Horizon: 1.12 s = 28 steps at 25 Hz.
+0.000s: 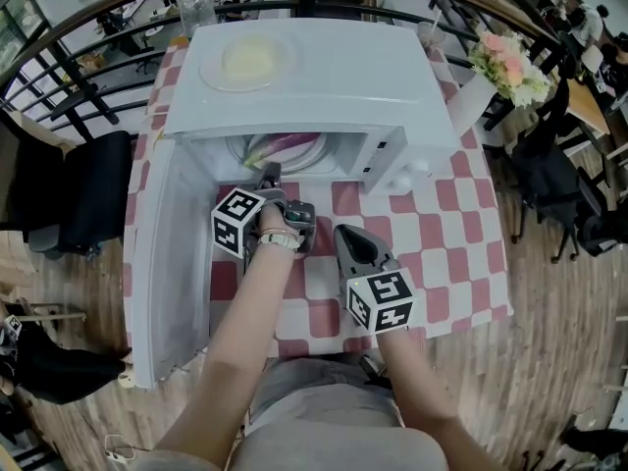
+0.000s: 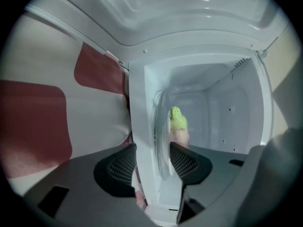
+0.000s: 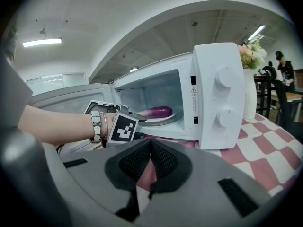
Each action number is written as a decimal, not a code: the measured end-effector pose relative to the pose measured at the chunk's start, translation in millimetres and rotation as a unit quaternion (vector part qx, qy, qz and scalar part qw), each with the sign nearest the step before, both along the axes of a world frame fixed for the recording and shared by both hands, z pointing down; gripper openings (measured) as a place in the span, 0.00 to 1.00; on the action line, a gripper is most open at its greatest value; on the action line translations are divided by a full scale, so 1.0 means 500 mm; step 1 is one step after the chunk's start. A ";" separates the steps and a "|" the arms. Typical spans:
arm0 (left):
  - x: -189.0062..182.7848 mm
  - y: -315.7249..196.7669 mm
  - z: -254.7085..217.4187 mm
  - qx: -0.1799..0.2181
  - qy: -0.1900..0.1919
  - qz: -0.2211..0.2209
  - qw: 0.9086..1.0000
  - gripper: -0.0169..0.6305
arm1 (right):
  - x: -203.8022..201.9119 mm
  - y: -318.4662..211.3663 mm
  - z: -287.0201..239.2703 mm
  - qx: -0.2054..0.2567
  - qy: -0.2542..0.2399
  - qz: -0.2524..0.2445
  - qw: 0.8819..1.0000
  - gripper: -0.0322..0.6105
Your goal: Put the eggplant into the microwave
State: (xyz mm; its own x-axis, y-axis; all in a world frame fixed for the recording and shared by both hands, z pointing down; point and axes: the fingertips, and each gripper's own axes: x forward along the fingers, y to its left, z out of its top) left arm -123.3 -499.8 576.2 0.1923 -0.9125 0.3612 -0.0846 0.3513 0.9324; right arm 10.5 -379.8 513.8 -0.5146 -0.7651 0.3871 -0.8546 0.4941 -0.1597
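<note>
The purple eggplant (image 1: 285,147) (image 3: 157,112) lies on the glass plate (image 3: 161,119) inside the open white microwave (image 1: 304,77) (image 3: 220,93). My left gripper (image 1: 270,178) (image 2: 151,162) reaches into the mouth of the cavity, rolled on its side. Its jaws stand open on either side of the plate's rim (image 2: 161,141), and the eggplant's green stem end (image 2: 176,118) shows just beyond them. My right gripper (image 1: 345,235) (image 3: 150,148) hovers over the checkered tablecloth in front of the microwave, shut and empty.
The microwave door (image 1: 167,263) hangs wide open to the left. A pale plate (image 1: 247,60) rests on the microwave's top. A vase of flowers (image 1: 505,67) (image 3: 249,56) stands to its right, a bottle (image 1: 193,3) behind it. A black chair (image 1: 93,189) stands left of the table.
</note>
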 end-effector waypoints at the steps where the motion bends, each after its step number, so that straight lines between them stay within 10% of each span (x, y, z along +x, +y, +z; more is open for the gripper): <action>1: 0.001 -0.001 0.001 -0.004 -0.003 0.001 1.000 0.35 | 0.001 -0.001 0.001 -0.001 0.000 0.000 1.000 0.09; 18: 0.003 0.010 -0.003 -0.090 0.003 0.036 0.995 0.44 | 0.020 -0.043 -0.048 0.013 0.005 0.009 1.000 0.09; 28: 0.039 0.047 -0.106 -0.013 -0.008 0.055 0.998 0.44 | 0.053 -0.048 -0.073 0.018 -0.001 0.031 0.999 0.09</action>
State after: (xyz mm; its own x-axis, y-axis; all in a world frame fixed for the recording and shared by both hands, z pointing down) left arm -103.6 -476.2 523.2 0.2842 -0.8769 0.3876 -0.1385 0.3625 0.9216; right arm 36.8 -404.0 477.1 -0.4659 -0.8091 0.3581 -0.8837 0.4454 -0.1435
